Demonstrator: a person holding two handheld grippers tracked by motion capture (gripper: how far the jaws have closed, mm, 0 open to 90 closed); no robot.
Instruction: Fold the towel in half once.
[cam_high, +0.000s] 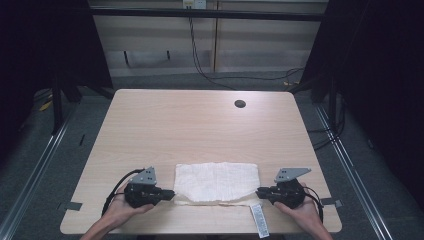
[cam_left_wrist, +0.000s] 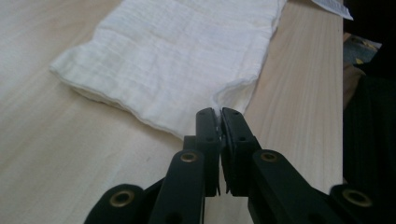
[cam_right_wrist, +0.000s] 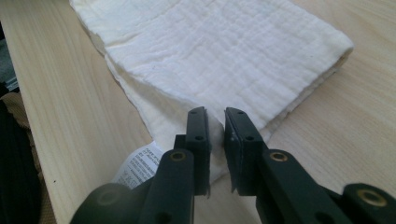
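Folded white cloth (cam_high: 216, 182) (label (cam_high: 259, 220) attached), pinched by left gripper (cam_high: 170, 193); right gripper (cam_high: 260, 192) seemingly parted.

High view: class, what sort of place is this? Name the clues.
Probably a lab or recording set-up, not a home: a bare table on grey carpet, black curtains at both sides, loose cables across the floor, and metal rails beside the table.
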